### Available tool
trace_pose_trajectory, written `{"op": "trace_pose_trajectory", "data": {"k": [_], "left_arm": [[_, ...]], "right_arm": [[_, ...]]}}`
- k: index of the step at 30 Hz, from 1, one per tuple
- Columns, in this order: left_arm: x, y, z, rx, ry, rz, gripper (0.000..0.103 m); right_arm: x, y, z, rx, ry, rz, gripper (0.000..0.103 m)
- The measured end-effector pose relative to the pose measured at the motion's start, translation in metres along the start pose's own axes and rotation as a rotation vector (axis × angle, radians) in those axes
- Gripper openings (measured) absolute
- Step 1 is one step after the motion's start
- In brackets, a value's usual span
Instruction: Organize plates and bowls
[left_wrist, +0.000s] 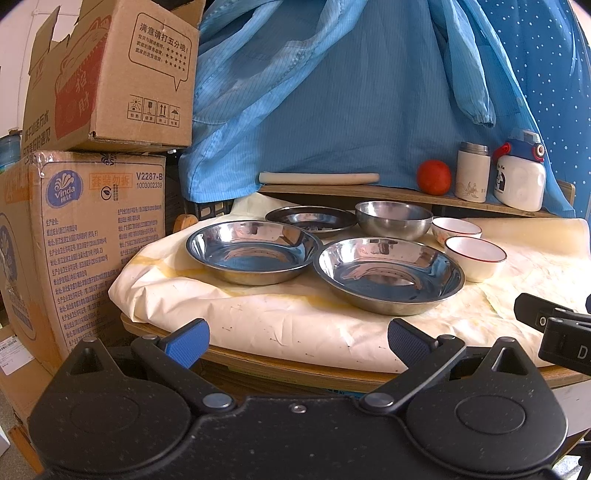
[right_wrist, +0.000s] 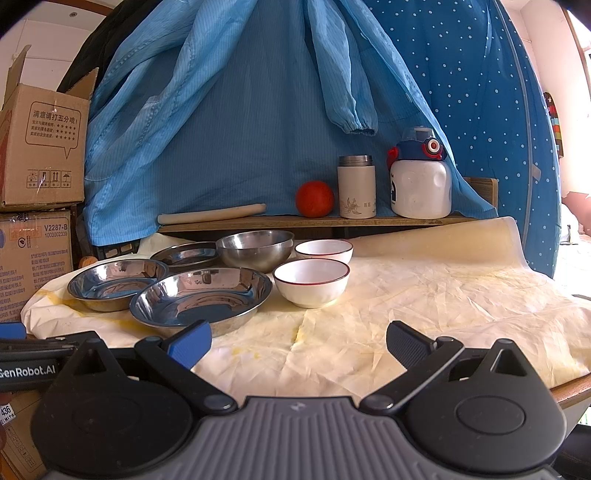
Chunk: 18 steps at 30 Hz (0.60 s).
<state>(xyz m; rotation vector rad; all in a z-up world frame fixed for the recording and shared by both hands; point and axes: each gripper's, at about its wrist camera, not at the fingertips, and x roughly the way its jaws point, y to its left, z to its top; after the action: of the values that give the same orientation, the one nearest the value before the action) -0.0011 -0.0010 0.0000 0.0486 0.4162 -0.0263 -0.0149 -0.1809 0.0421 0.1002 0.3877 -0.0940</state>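
Currently, both tongs hover at the near edge of the table (right_wrist: 424, 295), which is draped in a creased cream cloth (left_wrist: 295, 317). The left tongs (left_wrist: 297, 341) stand wide apart and grip nothing; the right tongs (right_wrist: 298, 343) likewise stand wide and grip nothing.

Going left to right across the cloth: a steel plate (left_wrist: 253, 251) sits at far left, with a darker steel plate (left_wrist: 311, 219) behind it. A larger steel plate (left_wrist: 388, 273) sits nearest the tongs, just beside the first. Behind it stands a deep steel bowl (left_wrist: 393, 218). To the right are two white bowls with red rims: the near white bowl (left_wrist: 475, 257) and the far white bowl (left_wrist: 456, 229), close together. The right half of the table is bare cloth.

On a wooden shelf (right_wrist: 314, 221) behind the dishes lie, left to right, a pale rolling pin (right_wrist: 211, 214), a red round fruit (right_wrist: 314, 198), a white flask (right_wrist: 356, 186) and a white bottle with a blue cap (right_wrist: 420, 181). Cardboard boxes (left_wrist: 85, 229) are stacked at far left.
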Motion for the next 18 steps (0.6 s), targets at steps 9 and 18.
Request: {"op": "trace_pose_trajectory", "data": {"k": [9, 18], "left_arm": [[0.0007, 0.0013, -0.0011, -0.004, 0.002, 0.000, 0.102], [0.0010, 0.0020, -0.0019, -0.006, 0.003, 0.001, 0.102]], "right_arm": [[-0.0009, 0.0001, 0.0004, 0.000, 0.000, 0.000, 0.103], [-0.0011, 0.0006, 0.0004, 0.000, 0.001, 0.000, 0.103]]}}
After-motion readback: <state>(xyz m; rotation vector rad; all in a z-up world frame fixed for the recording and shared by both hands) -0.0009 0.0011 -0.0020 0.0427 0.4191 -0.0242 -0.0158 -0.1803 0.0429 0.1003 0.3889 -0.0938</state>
